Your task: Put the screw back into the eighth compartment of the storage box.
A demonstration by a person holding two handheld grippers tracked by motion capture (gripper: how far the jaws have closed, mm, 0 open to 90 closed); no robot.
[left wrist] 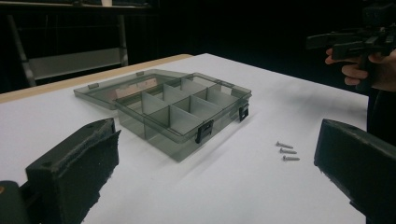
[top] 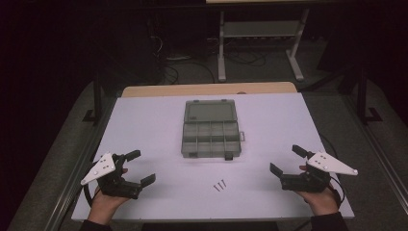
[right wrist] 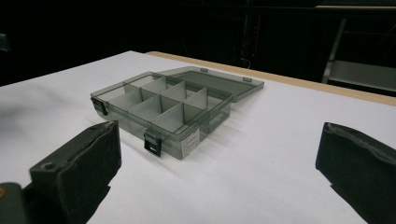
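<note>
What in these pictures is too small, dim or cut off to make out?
- Label on the box: its print is too small to read in the right gripper view.
- Screws: head type too small to tell in the high view; in the left gripper view still too tiny.
- Room behind the table: too dark in every view.
- Person: cut off by the high view's bottom edge beyond the hands.

A small white label on the front wall of the box (right wrist: 161,109) carries print too small to read.
</note>
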